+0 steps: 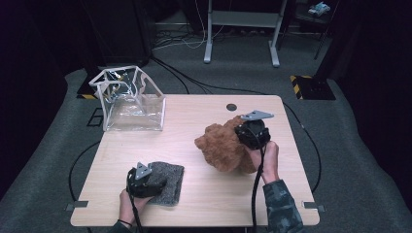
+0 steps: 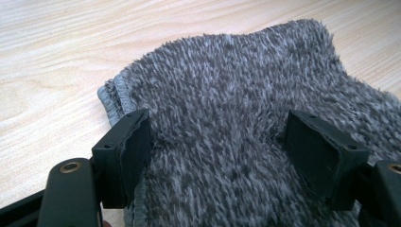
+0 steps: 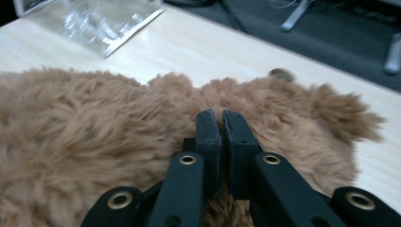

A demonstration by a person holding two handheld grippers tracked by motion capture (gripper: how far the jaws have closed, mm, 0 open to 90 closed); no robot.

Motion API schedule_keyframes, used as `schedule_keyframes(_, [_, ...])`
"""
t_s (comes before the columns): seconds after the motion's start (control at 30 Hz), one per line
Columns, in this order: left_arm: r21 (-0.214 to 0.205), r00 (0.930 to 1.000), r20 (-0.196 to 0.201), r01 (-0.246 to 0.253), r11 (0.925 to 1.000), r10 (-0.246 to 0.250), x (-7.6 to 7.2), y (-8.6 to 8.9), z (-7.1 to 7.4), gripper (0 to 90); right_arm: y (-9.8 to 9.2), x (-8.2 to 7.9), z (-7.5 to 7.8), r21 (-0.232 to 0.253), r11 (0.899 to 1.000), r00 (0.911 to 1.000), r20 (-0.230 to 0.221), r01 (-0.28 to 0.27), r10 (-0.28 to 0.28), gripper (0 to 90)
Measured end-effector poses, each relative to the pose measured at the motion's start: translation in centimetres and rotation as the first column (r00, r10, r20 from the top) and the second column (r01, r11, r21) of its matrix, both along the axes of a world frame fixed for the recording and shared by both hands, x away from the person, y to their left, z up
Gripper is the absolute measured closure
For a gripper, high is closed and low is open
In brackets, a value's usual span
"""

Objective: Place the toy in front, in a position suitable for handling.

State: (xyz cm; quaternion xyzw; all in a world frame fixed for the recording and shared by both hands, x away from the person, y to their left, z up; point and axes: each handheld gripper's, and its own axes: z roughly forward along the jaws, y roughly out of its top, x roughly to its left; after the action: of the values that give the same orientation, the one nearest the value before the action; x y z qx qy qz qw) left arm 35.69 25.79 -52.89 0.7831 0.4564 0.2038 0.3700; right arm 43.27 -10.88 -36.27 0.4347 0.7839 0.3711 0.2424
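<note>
The right gripper (image 3: 216, 124) has its jaws shut tight on a thin pinch of the brown fur (image 1: 221, 145). Such a small pinch is the main risk: if the hand pulls sideways or lifts, the pile may slip out and the fur falls back on the bench (image 1: 194, 121). It could also drag toward the bench edge on the right.

The left gripper (image 2: 217, 137) stands with its jaws partly open, and they press down into the grey cloth (image 2: 227, 94) without clamping it. The cloth bulges up between the jaws. If they close now, they may catch only a fold. The clear bag (image 1: 128, 99) stands well apart, at the far left corner.
</note>
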Motion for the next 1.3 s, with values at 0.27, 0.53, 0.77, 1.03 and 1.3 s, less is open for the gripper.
schedule_keyframes(0.27, [0.001,1.0,0.001,0.003,1.0,-0.003,0.0,0.0,0.0,23.8,2.3,0.3,-3.4,0.005,0.997,0.9959,-0.048,-0.076,0.076,90.0])
schedule_keyframes(0.53, [-0.001,1.0,0.007,0.001,1.0,-0.001,-0.1,-0.1,0.0,23.0,1.9,0.5,-4.4,0.001,0.996,0.9929,-0.08,-0.088,0.088,76.7])
schedule_keyframes(0.77, [-0.002,0.9996,0.011,0.024,0.9997,-0.024,-0.3,-0.3,2.2,15.5,-0.8,0.8,-3.2,0.033,0.996,0.9959,-0.041,-0.079,0.08,49.6])
schedule_keyframes(1.03, [-0.068,0.9919,0.057,0.117,0.9908,-0.113,0.7,-2.6,6.3,11.7,-3.2,2.0,-2.3,0.024,1.0,0.9994,-0.03,-0.014,0.015,26.6])
schedule_keyframes(1.3, [-0.093,0.9662,0.099,0.247,0.9645,-0.238,1.9,-8.0,9.9,9.8,-3.0,3.9,-2.8,0.016,1.0,0.997,-0.076,-0.013,0.014,23.9])
